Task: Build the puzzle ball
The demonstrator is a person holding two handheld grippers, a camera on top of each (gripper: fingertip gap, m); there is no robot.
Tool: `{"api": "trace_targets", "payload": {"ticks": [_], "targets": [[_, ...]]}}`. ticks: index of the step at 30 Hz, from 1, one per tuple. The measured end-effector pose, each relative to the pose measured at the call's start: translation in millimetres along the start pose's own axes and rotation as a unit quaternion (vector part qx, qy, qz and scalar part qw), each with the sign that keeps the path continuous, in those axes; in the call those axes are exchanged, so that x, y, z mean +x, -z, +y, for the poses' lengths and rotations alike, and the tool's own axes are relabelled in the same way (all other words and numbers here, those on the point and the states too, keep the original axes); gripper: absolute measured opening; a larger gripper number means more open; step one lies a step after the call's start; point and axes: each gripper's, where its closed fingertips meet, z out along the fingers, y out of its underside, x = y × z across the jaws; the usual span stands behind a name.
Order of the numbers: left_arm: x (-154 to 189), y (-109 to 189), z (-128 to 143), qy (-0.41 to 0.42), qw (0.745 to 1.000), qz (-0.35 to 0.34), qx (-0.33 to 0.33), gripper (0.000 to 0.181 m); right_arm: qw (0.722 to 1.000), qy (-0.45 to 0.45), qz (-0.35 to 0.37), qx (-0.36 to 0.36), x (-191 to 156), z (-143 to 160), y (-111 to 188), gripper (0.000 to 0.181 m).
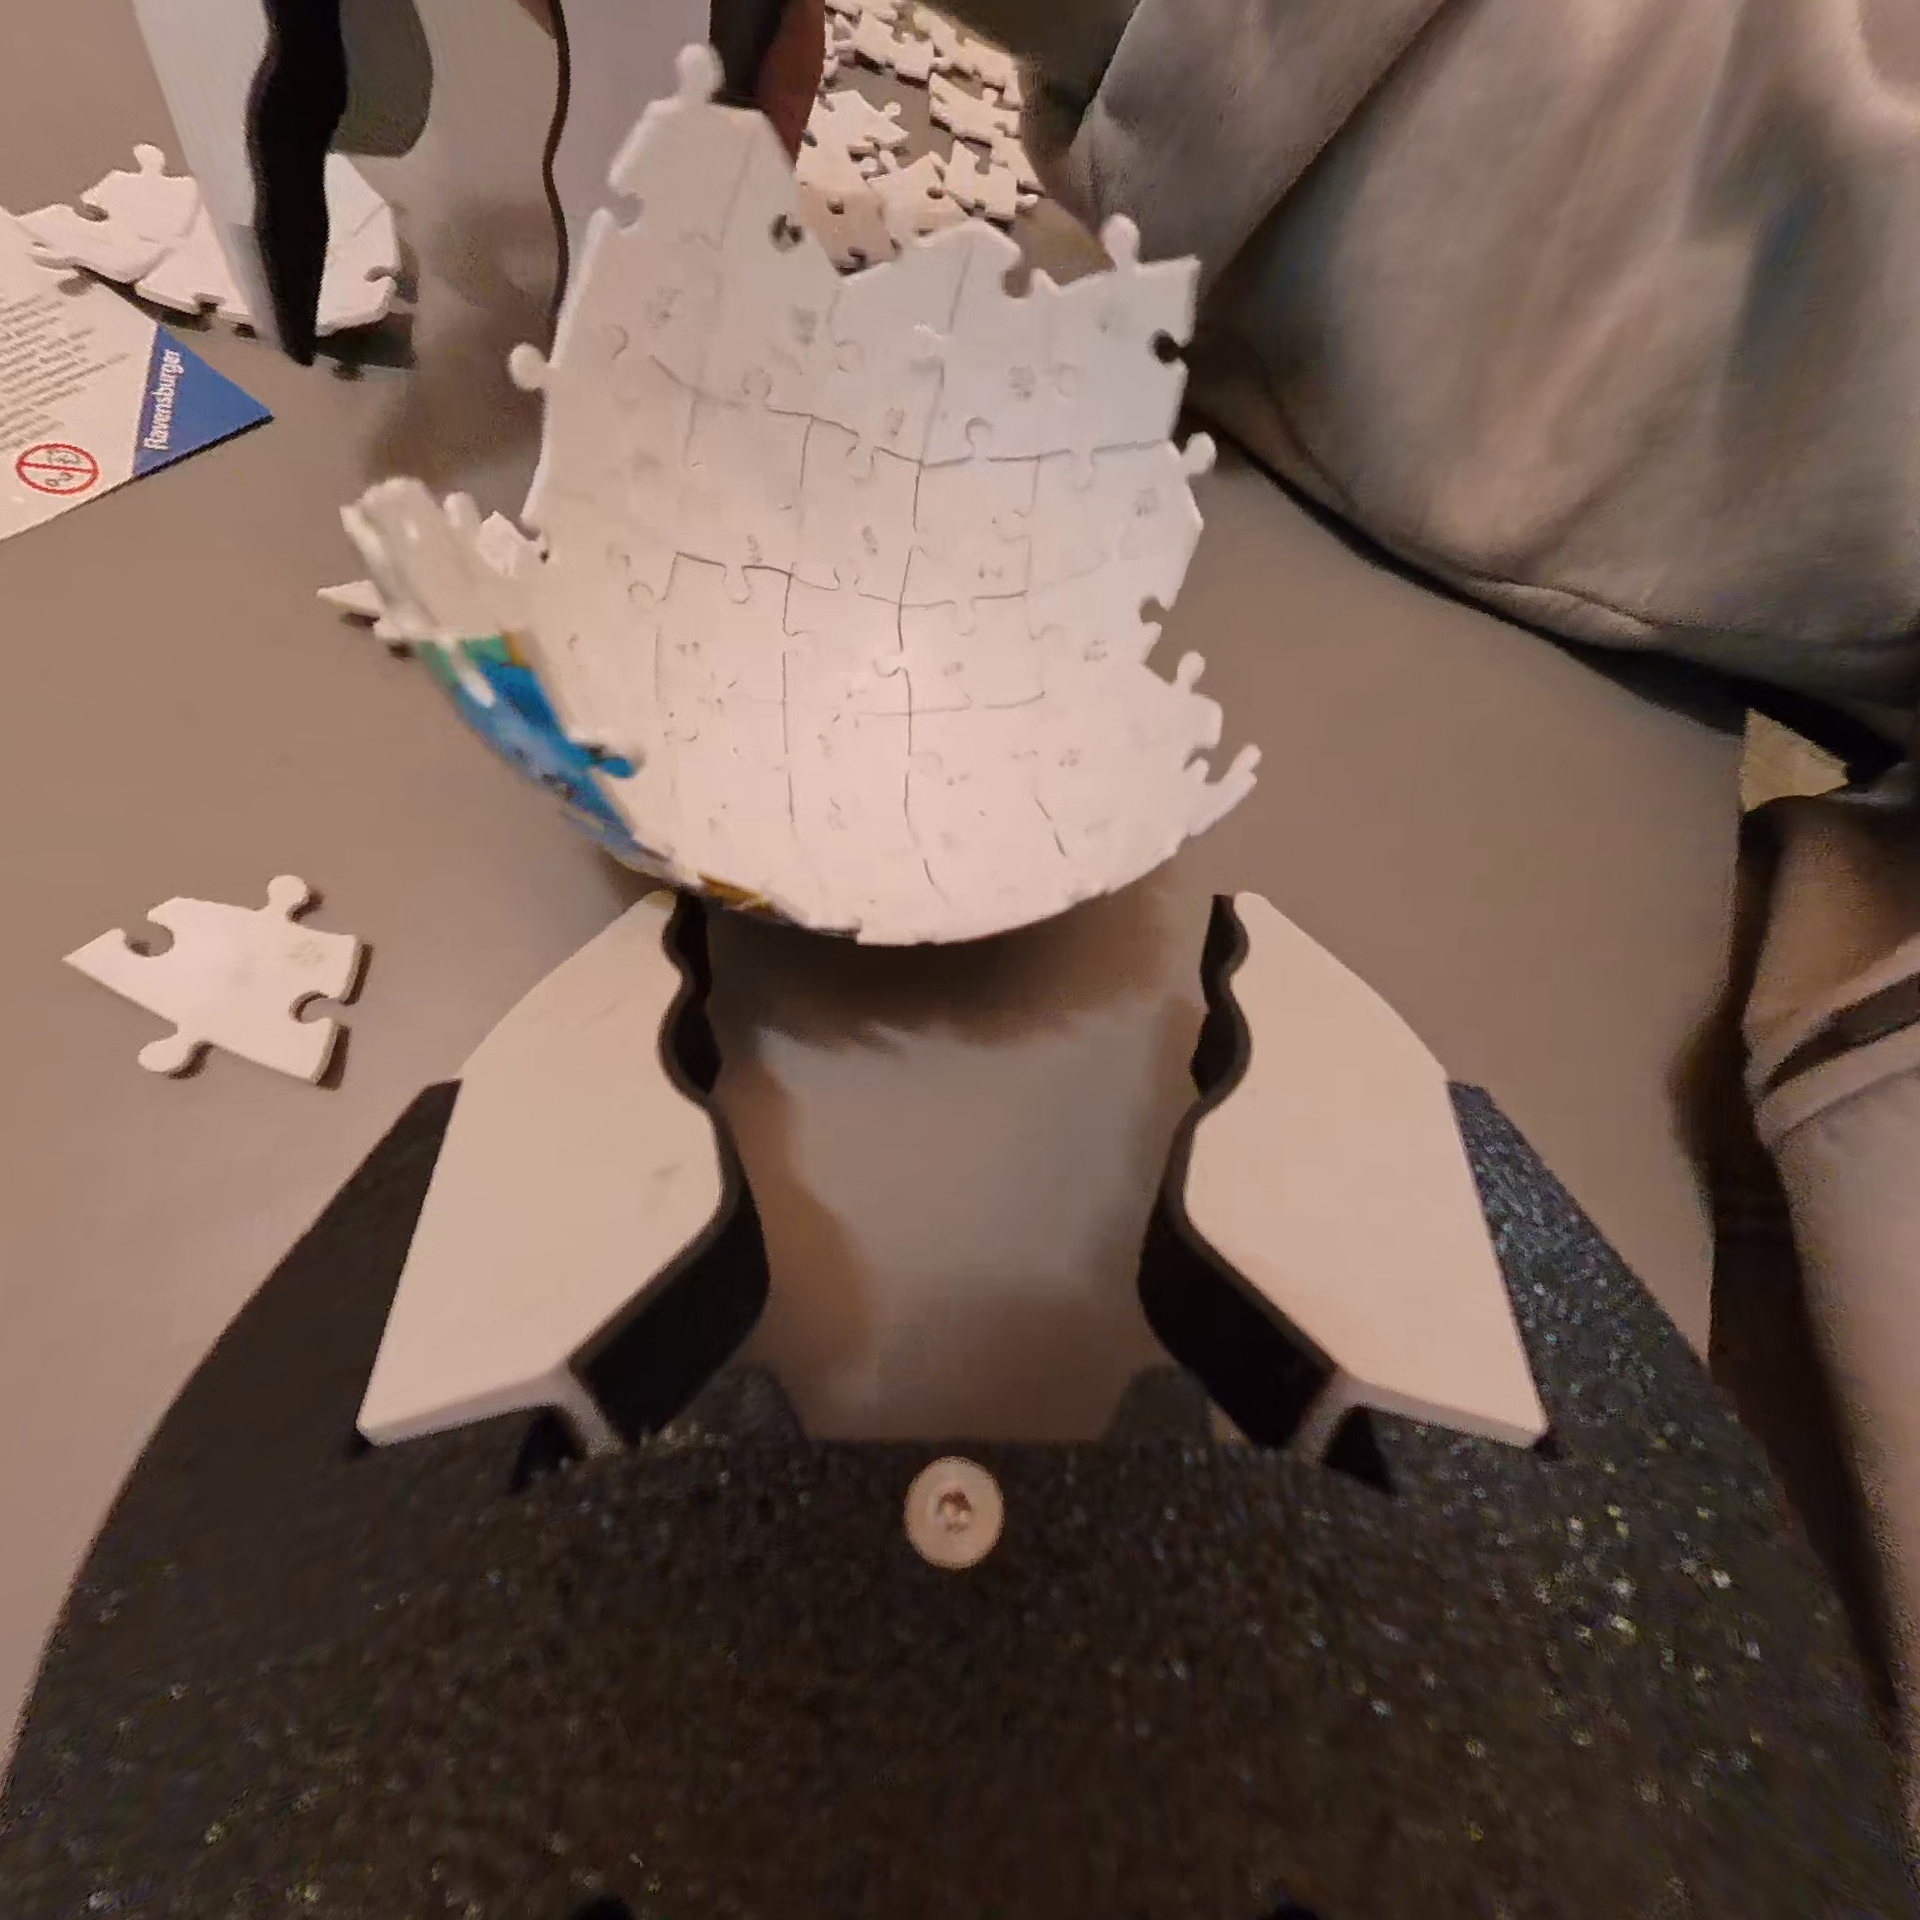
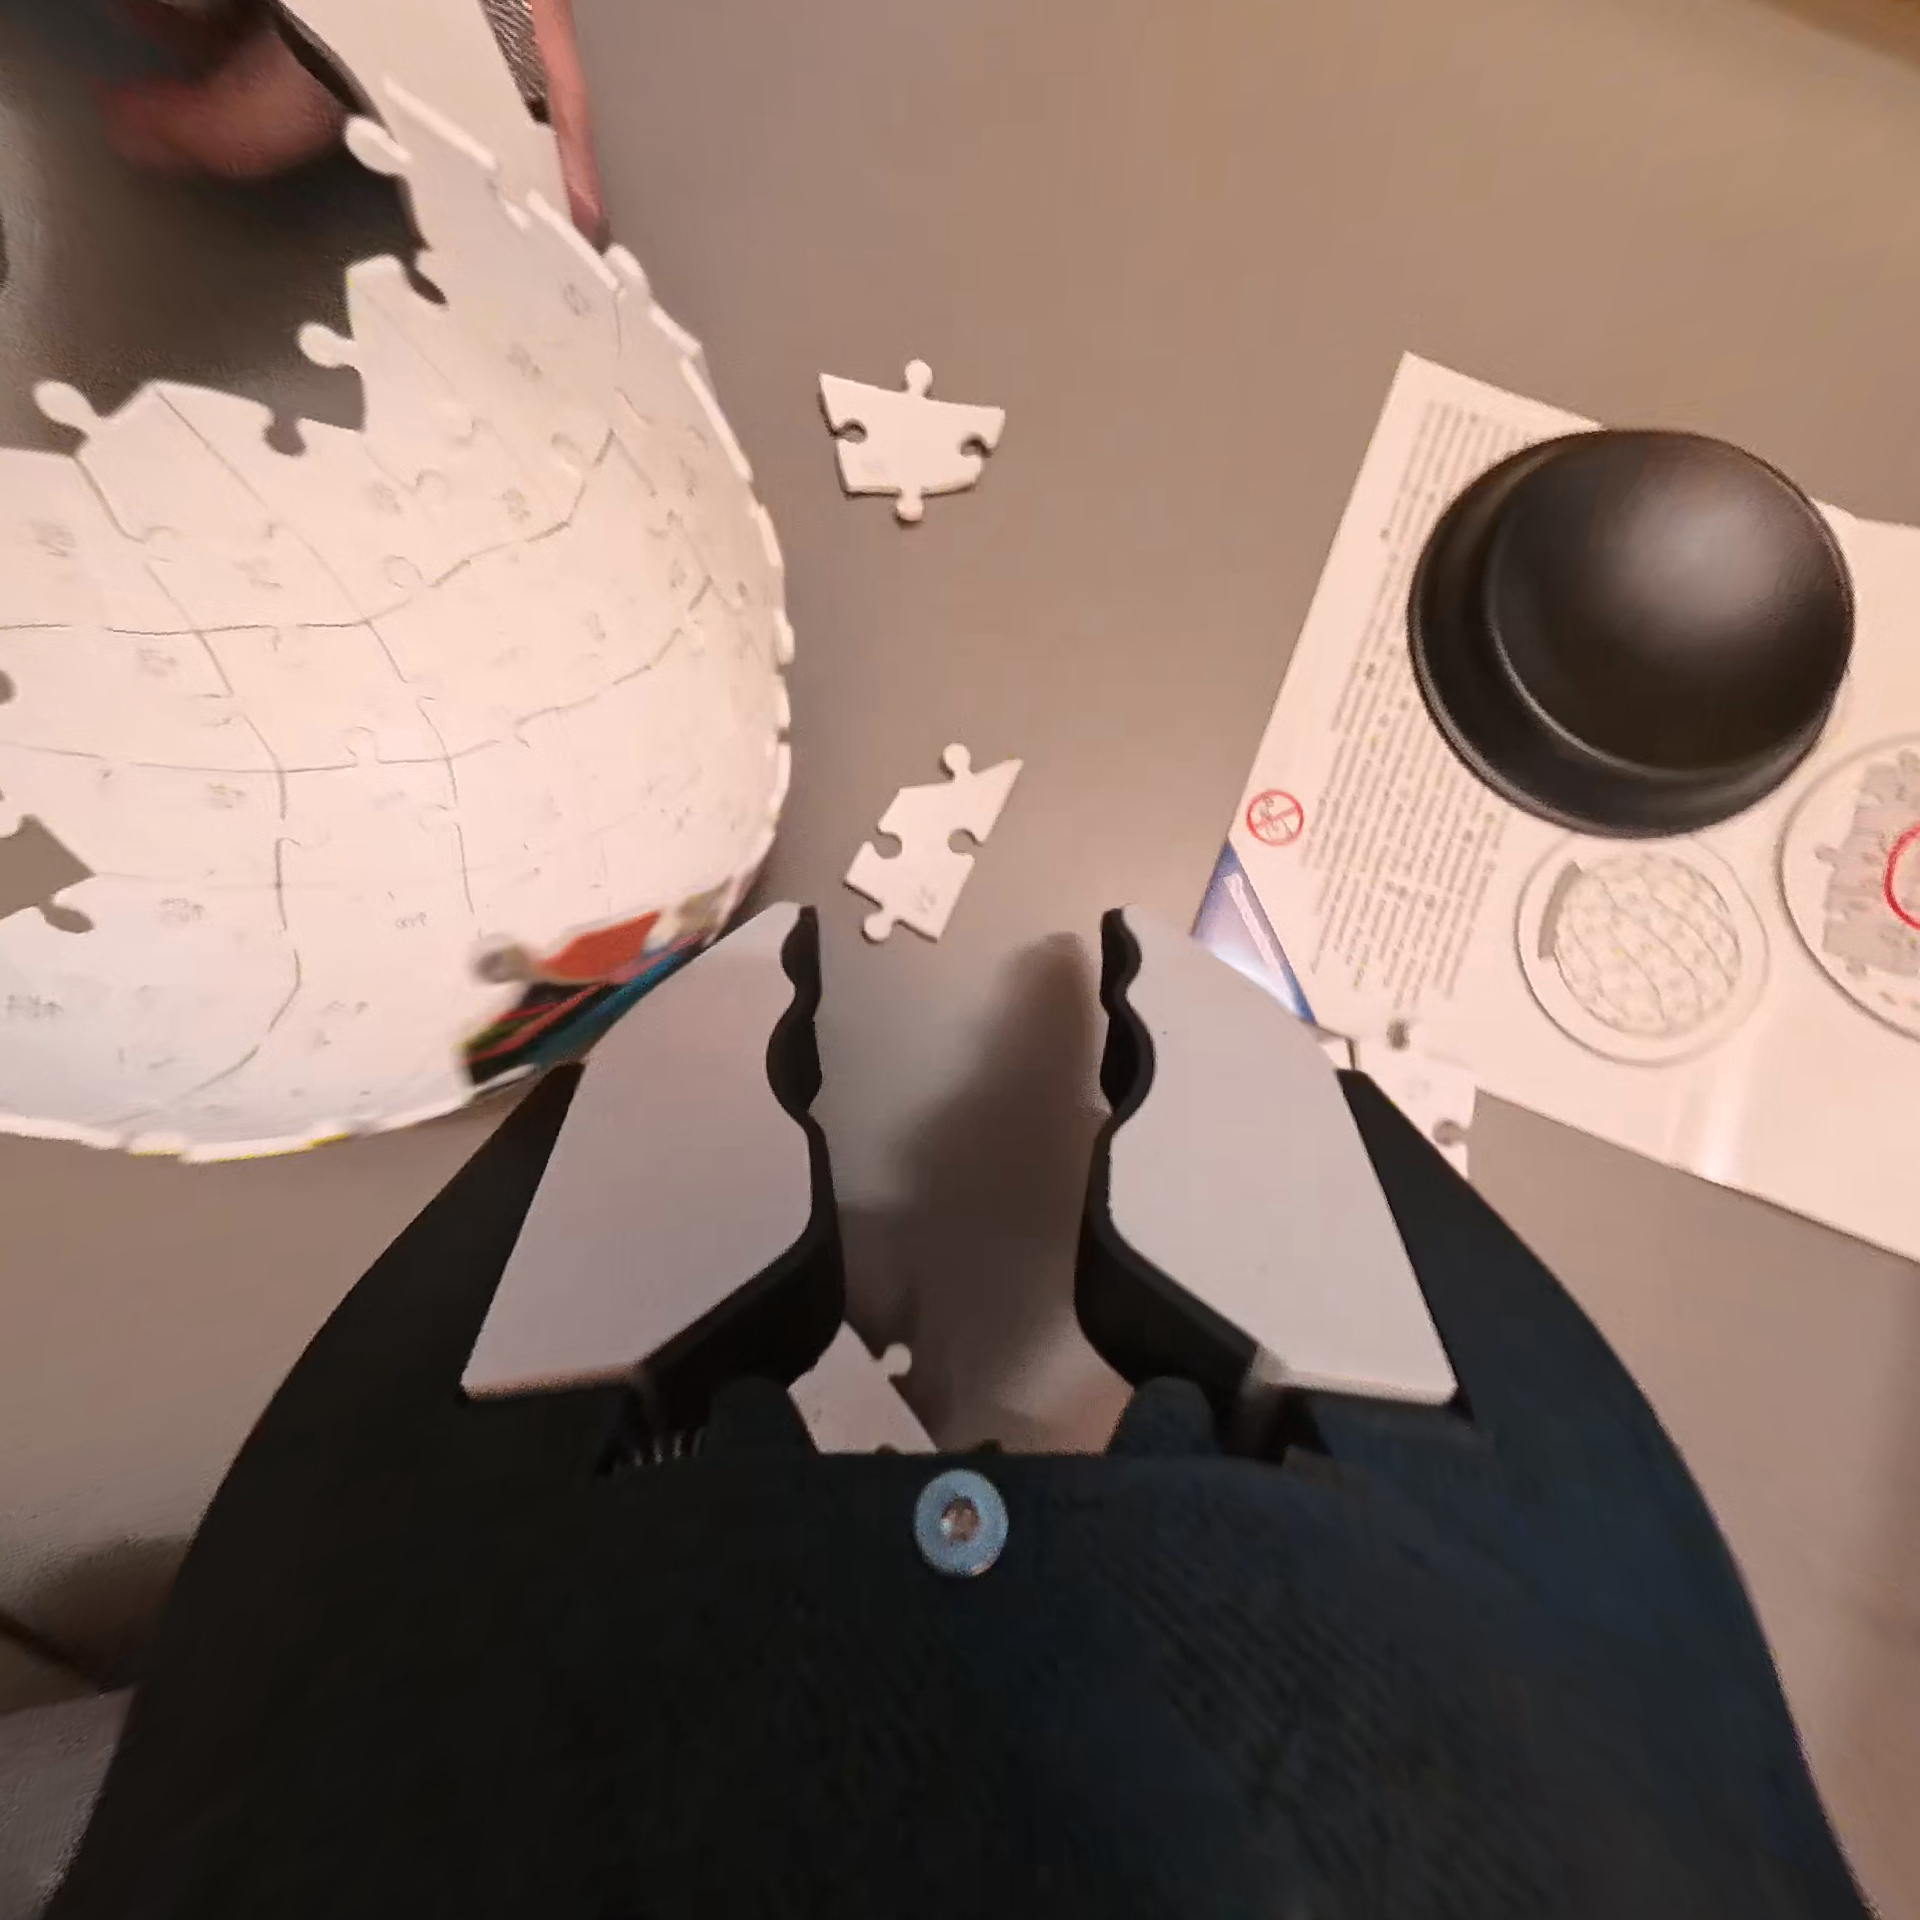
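The part-built puzzle ball (image 1: pixel 883 582) is a curved shell of joined pieces, white inside and coloured outside, resting on the grey table. It lies just ahead of my left gripper (image 1: pixel 956 914), which is open and empty. In the right wrist view the shell (image 2: pixel 364 675) fills the left side. My right gripper (image 2: pixel 961 925) is open and empty, hovering over the table beside the shell. Two loose white pieces lie ahead of it, one near (image 2: pixel 930 842) and one farther (image 2: pixel 914 442). Another loose piece (image 1: pixel 223 982) lies left of my left gripper.
A printed instruction sheet (image 2: pixel 1621 935) lies at right with a black dome-shaped stand (image 2: pixel 1631 623) on it; the sheet also shows in the left wrist view (image 1: pixel 94 395). A heap of loose pieces (image 1: pixel 925 135) lies at the back. Grey fabric (image 1: pixel 1558 364) is on the right.
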Motion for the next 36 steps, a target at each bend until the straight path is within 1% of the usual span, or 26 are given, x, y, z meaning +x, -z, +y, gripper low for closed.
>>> {"api": "trace_targets", "payload": {"ticks": [1, 4, 7, 8, 10, 14, 19, 21, 23, 25, 28, 31, 32, 34, 36], "targets": [[0.1, 0.4, -0.6, 0.004, 1.000, 0.005, 0.002, 0.089, 1.000, 0.007, -0.007, 0.002, -1.7, -1.8, -2.5, 0.055], [3.5, 2.0, -1.5, 0.011, 1.000, 0.027, 0.007, 0.089, 1.000, 0.012, -0.027, -0.007, -5.7, -1.6, -11.8, 0.057], [4.1, 2.9, -1.8, 0.021, 0.999, 0.038, 0.010, 0.089, 0.999, -0.002, -0.025, -0.024, -4.6, 4.3, -22.1, 0.058], [4.6, 2.8, -1.3, 0.025, 0.999, 0.042, 0.008, 0.089, 1.000, -0.005, -0.022, -0.017, -3.7, 2.7, -24.3, 0.056], [4.9, 2.5, -0.6, 0.027, 0.999, 0.045, 0.005, 0.089, 1.000, -0.011, -0.028, -0.006, -4.4, -0.8, -25.9, 0.050], [7.1, 2.9, -0.2, 0.021, 0.999, 0.046, 0.006, 0.089, 1.000, -0.019, 0.007, -0.006, 7.2, 1.9, -25.9, 0.023], [8.6, 2.9, 1.9, 0.019, 0.999, 0.043, 0.002, 0.090, 1.000, -0.022, 0.011, -0.006, 3.7, 6.6, -22.2, 0.022], [8.1, 3.5, 1.3, 0.021, 0.999, 0.042, 0.005, 0.090, 0.999, -0.017, 0.030, -0.019, 6.9, 12.1, -17.8, 0.022], [9.2, 4.5, 0.7, 0.024, 0.999, 0.046, 0.009, 0.090, 0.999, -0.022, 0.038, -0.011, 8.6, 11.8, -13.5, 0.022], [9.2, 6.3, -0.5, 0.029, 0.998, 0.047, 0.017, 0.090, 0.998, -0.023, 0.052, 0.004, 11.8, 8.3, -4.6, 0.022], [9.2, 15.7, -1.0, 0.041, 0.998, 0.051, 0.025, 0.091, 0.991, -0.010, 0.131, -0.002, 29.4, 6.7, 29.1, 0.022], [3.3, 31.6, -7.9, 0.053, 0.997, 0.031, 0.043, 0.094, 0.980, 0.005, 0.188, 0.067, 33.3, -16.7, 67.5, 0.022], [1.4, 38.2, -14.1, 0.054, 0.997, 0.022, 0.054, 0.094, 0.975, 0.013, 0.205, 0.085, 32.6, -24.0, 78.2, 0.022], [-5.9, 53.2, -37.6, 0.052, 0.995, -0.012, 0.090, 0.092, 0.965, 0.039, 0.236, 0.111, 27.6, -39.2, 94.6, 0.022], [-15.8, 68.9, -70.0, 0.044, 0.990, -0.063, 0.122, 0.077, 0.953, 0.083, 0.259, 0.132, 16.1, -57.9, 104.8, 0.022]]}}
